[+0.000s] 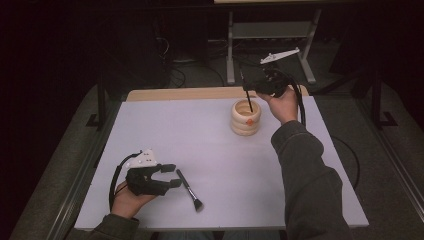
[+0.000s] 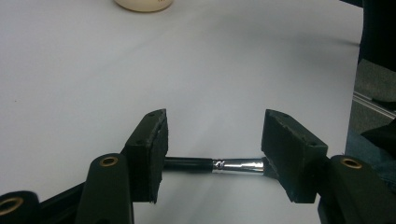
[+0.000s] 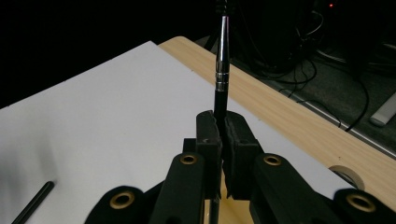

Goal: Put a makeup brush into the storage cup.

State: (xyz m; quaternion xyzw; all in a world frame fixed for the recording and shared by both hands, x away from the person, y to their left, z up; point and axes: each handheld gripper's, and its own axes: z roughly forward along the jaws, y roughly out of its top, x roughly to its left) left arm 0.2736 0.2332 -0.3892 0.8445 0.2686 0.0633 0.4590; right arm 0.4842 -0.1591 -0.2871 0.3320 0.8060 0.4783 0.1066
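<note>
We see a worktop point(image 1: 215, 150) covered by a white sheet, with a strip of pale wood showing along its far edge. Near that far edge, toward the right, a cream ribbed holder point(image 1: 245, 120) stands upright on the white surface. Near the front edge, toward the left, a makeup brush point(image 1: 189, 189) lies flat, its bristle end pointing to the front. The two stand well apart.

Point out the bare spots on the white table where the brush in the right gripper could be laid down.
Bare: the table's left half, from the ringed holder down to the left gripper. Crowded: near that gripper, by the loose brush.
</note>
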